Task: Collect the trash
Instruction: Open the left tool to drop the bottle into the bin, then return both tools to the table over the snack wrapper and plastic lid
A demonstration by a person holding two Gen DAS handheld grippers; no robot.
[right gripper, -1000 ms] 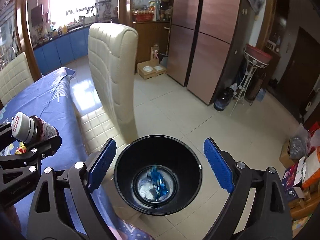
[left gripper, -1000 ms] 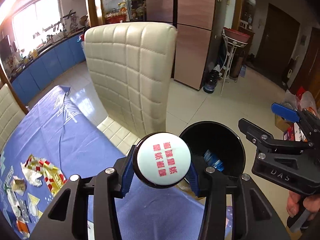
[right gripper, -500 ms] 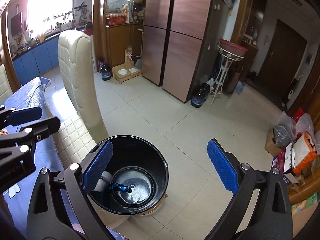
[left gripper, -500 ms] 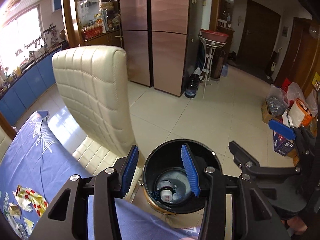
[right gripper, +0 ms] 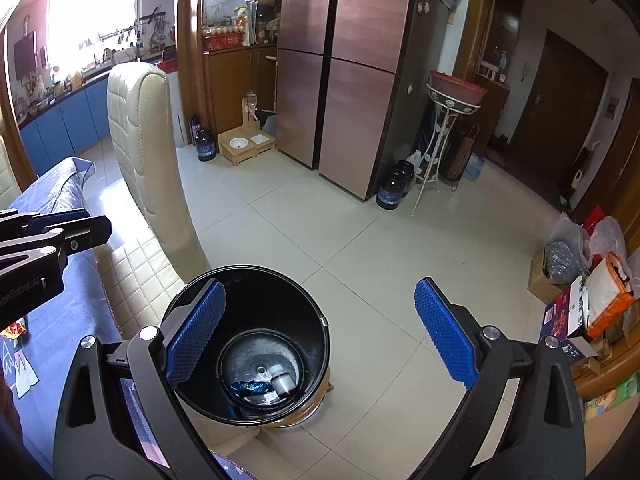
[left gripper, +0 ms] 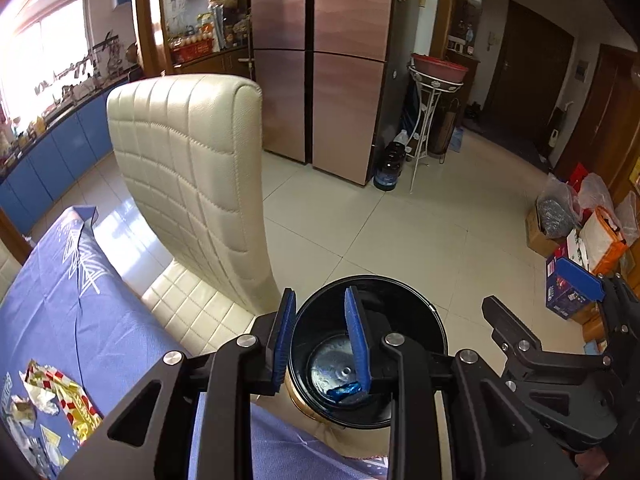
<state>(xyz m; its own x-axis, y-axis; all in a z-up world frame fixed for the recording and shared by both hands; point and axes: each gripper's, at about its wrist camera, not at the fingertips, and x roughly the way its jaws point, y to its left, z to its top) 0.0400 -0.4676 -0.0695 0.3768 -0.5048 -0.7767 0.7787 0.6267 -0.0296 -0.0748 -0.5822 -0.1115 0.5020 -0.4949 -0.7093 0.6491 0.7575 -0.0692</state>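
Trash sat in the round black plastic bin (right gripper: 248,344): the small white-capped bottle (right gripper: 283,383), released a second earlier by the left claw (left gripper: 320,336), now narrow and empty. Right claw (right gripper: 320,332) gaped wide. Crumpled wrappers (left gripper: 52,404) remained lower left on the blue-clothed worktop (left gripper: 80,320).

We see a cream quilted chair (left gripper: 188,184) at the left, pushed up beside a table under a blue cloth (left gripper: 68,320). Far behind it stands a copper-coloured fridge (left gripper: 320,64), with a dark water jug (left gripper: 387,168) near its right corner. A white wire stand (left gripper: 434,116) holds a red basin (left gripper: 439,66). At the far right, boxes and bags (left gripper: 576,232) crowd the tiled floor (left gripper: 400,232).
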